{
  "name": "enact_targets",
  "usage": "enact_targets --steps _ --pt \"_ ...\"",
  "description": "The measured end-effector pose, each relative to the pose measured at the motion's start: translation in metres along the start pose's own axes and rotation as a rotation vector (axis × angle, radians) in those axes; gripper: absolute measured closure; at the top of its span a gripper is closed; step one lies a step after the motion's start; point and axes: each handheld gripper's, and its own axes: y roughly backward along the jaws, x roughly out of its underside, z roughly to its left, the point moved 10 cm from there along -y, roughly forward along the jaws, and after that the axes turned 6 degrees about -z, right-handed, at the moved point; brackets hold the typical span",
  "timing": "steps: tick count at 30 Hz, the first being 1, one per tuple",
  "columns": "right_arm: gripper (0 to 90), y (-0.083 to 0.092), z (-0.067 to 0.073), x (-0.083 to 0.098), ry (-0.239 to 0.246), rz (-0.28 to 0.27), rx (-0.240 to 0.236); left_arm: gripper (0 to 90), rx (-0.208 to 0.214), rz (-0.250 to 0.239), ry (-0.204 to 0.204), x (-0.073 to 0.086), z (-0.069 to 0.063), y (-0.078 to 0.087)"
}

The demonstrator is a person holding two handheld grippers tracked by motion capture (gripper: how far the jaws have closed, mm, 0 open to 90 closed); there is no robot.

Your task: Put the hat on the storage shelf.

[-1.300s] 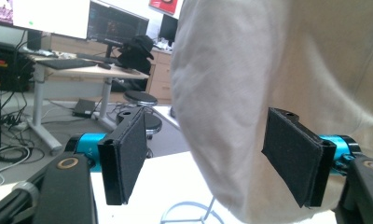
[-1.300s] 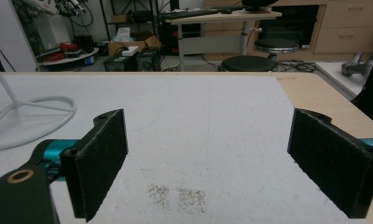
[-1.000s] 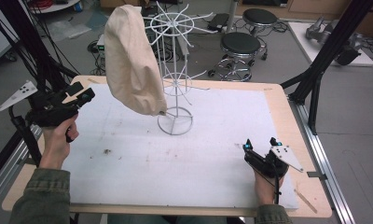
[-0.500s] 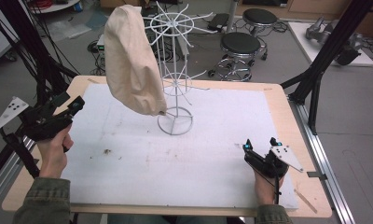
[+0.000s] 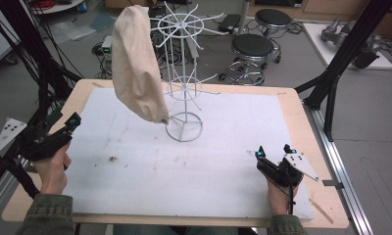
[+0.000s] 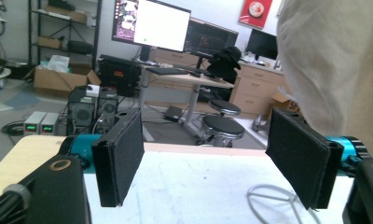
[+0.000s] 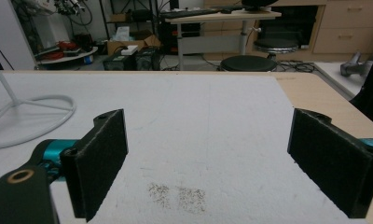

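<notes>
A beige cloth [image 5: 135, 68] hangs from the top of a white wire rack [image 5: 183, 73], draping down its left side to just above the round base. In the left gripper view the cloth [image 6: 334, 70] fills the upper right and the rack's base ring [image 6: 273, 196] lies ahead. My left gripper [image 5: 64, 120] is held over the table's left edge, well clear of the cloth, open and empty [image 6: 210, 158]. My right gripper [image 5: 273, 150] rests near the front right of the mat, open with nothing between its pads [image 7: 208, 158]. The rack's base [image 7: 31, 116] lies to its left.
A white mat [image 5: 208, 161] covers most of the wooden table [image 5: 302, 112]. Small dark smudges [image 5: 111, 158] mark the mat. Black frame legs [image 5: 331, 83] stand at the table's sides. Stools [image 5: 253, 46] and cables sit on the floor beyond.
My left gripper has drawn back from beside the cloth, moving left and toward the near edge. The cloth stays hanging on the rack. The right gripper has not moved.
</notes>
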Motion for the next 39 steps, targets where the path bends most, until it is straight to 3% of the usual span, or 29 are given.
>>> enact_targets --steps 3,9,13,17,25,29,32,39 --pt "11.1 0.0 0.0 0.0 -0.002 0.003 -0.002 26.7 -0.034 0.007 -0.032 0.009 0.004 0.004" --pt "11.1 0.0 0.0 0.0 0.0 -0.001 -0.001 25.7 -0.074 0.015 -0.027 0.026 0.011 0.011" --pt "11.1 0.0 0.001 0.001 -0.004 0.006 -0.004 25.7 -0.098 0.01 -0.045 0.033 0.014 0.015" --pt "11.1 0.0 0.001 0.001 -0.003 0.005 -0.004 25.2 -0.118 0.018 -0.093 0.042 0.016 0.02" --pt "11.1 0.001 0.0 0.0 -0.002 -0.001 0.006 24.4 -0.142 0.025 -0.12 0.054 0.02 0.028" --pt "11.1 0.002 0.0 -0.001 0.001 -0.005 0.01 23.7 -0.179 0.016 -0.154 0.056 0.024 0.037" --pt "11.1 0.002 0.001 -0.001 -0.003 -0.008 0.009 23.7 -0.208 0.035 -0.178 0.064 0.029 0.045" --pt "11.0 0.004 0.0 -0.003 -0.028 -0.014 0.003 23.5 -0.24 0.056 -0.16 0.073 0.037 0.059"
